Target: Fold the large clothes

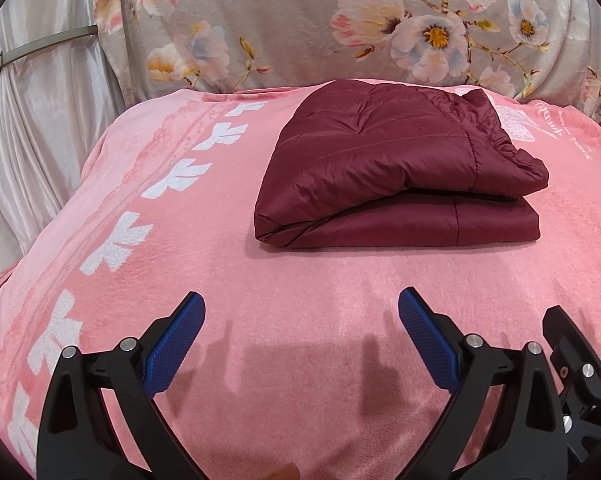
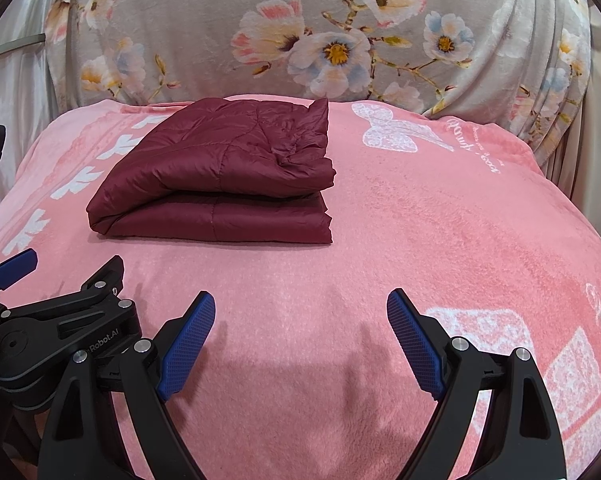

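Folded jacket [image 1: 400, 168] lying on blanket [image 1: 300, 300]

Glossy quilted maroon bundle sitting at 12 o'clock on fuzzy pink fleece; left gripper [image 1: 300, 340] and right gripper [image 2: 300, 344] hovering, jaws gaping wide, holding nothing.

surface: pink blanket [image 1: 300, 300] | on it: folded maroon jacket [image 1: 396, 168]
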`<action>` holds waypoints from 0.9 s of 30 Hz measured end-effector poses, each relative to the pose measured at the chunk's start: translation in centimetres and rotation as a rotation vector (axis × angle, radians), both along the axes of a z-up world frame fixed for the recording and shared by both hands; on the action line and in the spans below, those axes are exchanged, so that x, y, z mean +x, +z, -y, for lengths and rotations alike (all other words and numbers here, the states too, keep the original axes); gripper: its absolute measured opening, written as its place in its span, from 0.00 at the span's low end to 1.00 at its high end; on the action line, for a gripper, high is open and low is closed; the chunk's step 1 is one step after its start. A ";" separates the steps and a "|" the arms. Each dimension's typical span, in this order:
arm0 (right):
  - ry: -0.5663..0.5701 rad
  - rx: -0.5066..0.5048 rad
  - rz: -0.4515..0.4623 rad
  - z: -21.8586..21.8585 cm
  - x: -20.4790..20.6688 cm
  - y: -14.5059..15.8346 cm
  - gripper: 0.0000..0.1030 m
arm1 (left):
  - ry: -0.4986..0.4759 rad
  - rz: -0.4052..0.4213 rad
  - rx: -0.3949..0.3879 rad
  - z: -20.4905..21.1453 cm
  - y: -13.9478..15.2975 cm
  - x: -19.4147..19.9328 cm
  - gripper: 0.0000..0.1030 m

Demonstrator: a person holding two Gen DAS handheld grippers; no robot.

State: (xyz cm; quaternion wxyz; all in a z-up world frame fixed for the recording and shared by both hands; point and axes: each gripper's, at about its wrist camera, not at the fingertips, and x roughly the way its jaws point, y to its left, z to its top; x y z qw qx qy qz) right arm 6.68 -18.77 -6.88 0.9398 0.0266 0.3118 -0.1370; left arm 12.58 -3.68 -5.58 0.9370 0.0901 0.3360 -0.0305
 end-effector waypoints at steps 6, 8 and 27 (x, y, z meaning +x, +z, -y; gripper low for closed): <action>0.001 0.000 0.001 0.0 0.0 0.0 0.83 | -0.003 -0.002 -0.002 0.0 -0.1 0.2 0.91; 0.000 -0.001 0.000 0.0 0.0 0.0 0.83 | -0.004 -0.003 -0.003 0.0 -0.1 0.2 0.91; -0.001 -0.006 0.005 0.2 -0.1 0.1 0.83 | 0.002 0.007 0.002 0.1 -0.3 0.0 0.91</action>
